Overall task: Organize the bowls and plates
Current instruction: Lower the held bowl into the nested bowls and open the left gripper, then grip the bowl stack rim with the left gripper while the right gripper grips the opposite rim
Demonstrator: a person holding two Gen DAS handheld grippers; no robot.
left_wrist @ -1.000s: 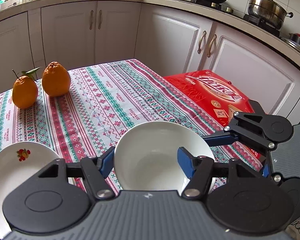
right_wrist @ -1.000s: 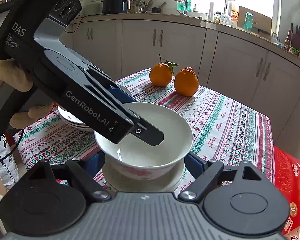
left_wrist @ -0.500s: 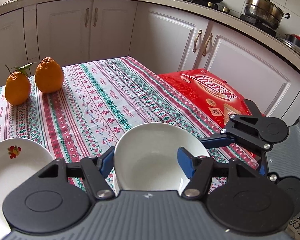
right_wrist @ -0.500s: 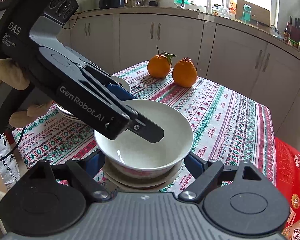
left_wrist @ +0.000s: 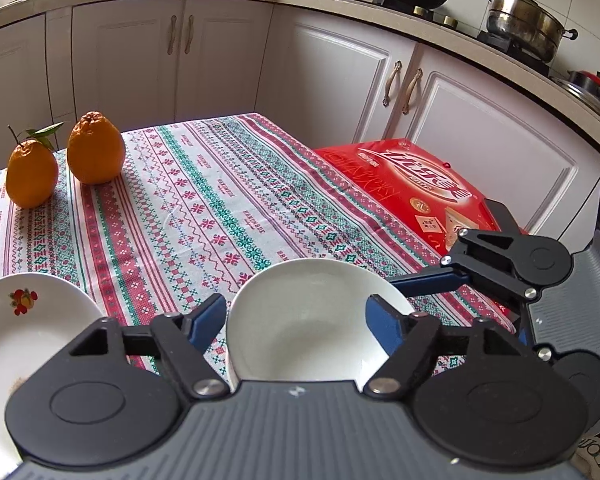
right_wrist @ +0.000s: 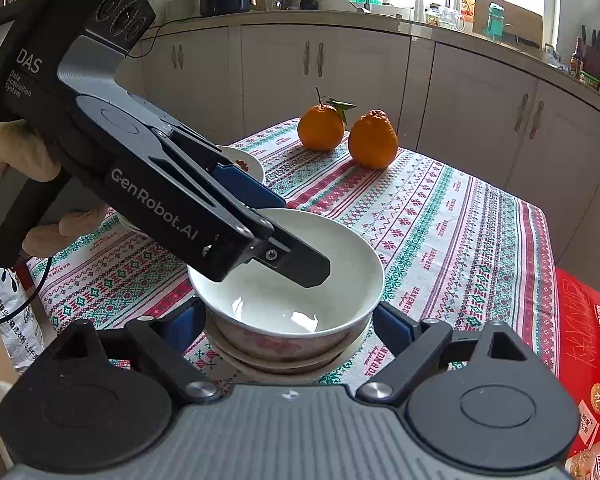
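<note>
Left wrist view: the jaws of the left gripper (left_wrist: 298, 320) stand spread, one blue pad at each side of the white bowl (left_wrist: 312, 320). The right pad lies against or inside the rim; the left pad shows a gap, so contact cannot be confirmed and nothing is clamped. The bowl sits on the patterned tablecloth (left_wrist: 204, 208) near the front edge. A plate with a fruit print (left_wrist: 24, 328) lies just beside it to the left. Two oranges (left_wrist: 64, 160) stand well apart at the far corner. A red box (left_wrist: 412, 188) lies beyond the table edge.

Right wrist view: the jaws of the right gripper (right_wrist: 290, 326) are likewise spread wide, flanking the bowl (right_wrist: 292, 280) low on its wall without visible contact. The bowl rests nested on other crockery (right_wrist: 284, 364), seemingly a second bowl and a plate. One finger of the left gripper (right_wrist: 296, 260) reaches over the rim into the cavity.

Handling, as judged: glazed ceramic, rigid, moderately heavy, slippery and liable to chip. Grip across the rim wall, one pad inside and one outside. Lower it gently to avoid knocking the stack.
</note>
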